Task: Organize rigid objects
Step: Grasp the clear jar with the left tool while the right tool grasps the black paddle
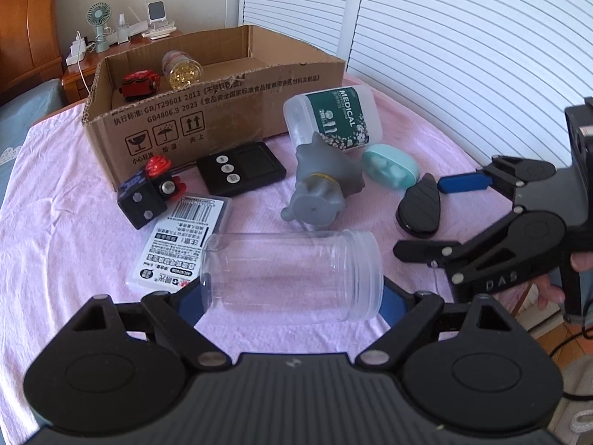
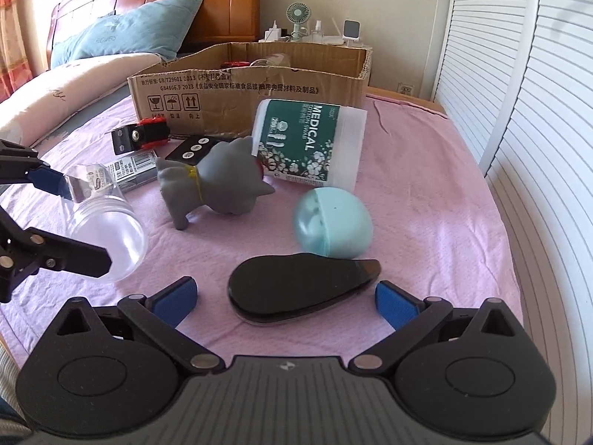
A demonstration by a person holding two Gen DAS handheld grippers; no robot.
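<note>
Clear plastic jar [image 1: 292, 274] clamped sideways in left tongs [image 1: 292, 296], near cardboard box [image 1: 207, 111]; right tongs [image 2: 285, 296] released, straddling black case [image 2: 296, 289]. Smooth jar may slip.

Cardboard box [image 1: 207, 111]: placed at the far side of the bed cover [image 1: 55, 222]; a toy car [image 1: 140, 83] and a bead jar [image 1: 183, 68] are contained in it.
Cube toy [image 1: 146, 196]: set before the box's near left corner.
Timer [image 1: 241, 168]: laid right of the cube toy, just before the box.
Labelled case [image 1: 181, 237]: laid flat before the cube toy, partly behind the clear jar [image 1: 292, 274].
Clear jar: on its side, between the left gripper [image 1: 292, 300] fingers (nearest item in the left wrist view).
Toy figure [image 1: 318, 189]: toppled at centre, behind the jar.
Swab tub [image 1: 333, 118]: on its side, behind the figure.
Oval case [image 2: 331, 222]: right of the figure, before the tub.
Flat teardrop item [image 2: 296, 287]: before the oval case, between the right gripper [image 2: 285, 296] fingers (untouched).
</note>
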